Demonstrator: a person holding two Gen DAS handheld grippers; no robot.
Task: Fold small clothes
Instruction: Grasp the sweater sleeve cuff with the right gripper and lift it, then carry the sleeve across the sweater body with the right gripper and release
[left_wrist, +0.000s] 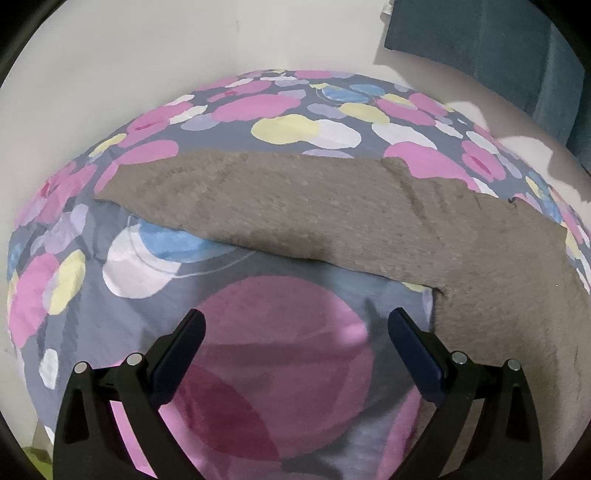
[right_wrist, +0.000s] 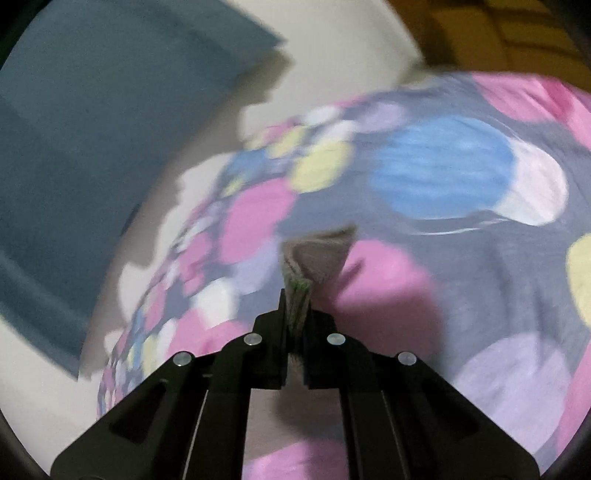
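While I hunted for any brand, label or writing, nothing readable turned up in either view, and the right one was smeared with blur anyway. Closest to the left camera, the left gripper hung with its jaws spread wide and nothing between them, over a big pink circle on the sheet. Just past it lay the cloth, brown and fuzzy, stretched flat in a long band across the sheet, with a wider part running down the right side near the right finger. Over in the right view, the right gripper was pinched tight on a bunched bit of that same brown cloth, which poked out beyond the tips; a greenish streak showed in the pinched part, couldn't tell what it was. That sheet was grey with pink, yellow, blue, lilac and white circles, covering a soft surface. Beyond its far edge stood a plain pale wall, and a dark blue curtain hung at the upper right, throwing a shadow on the wall.
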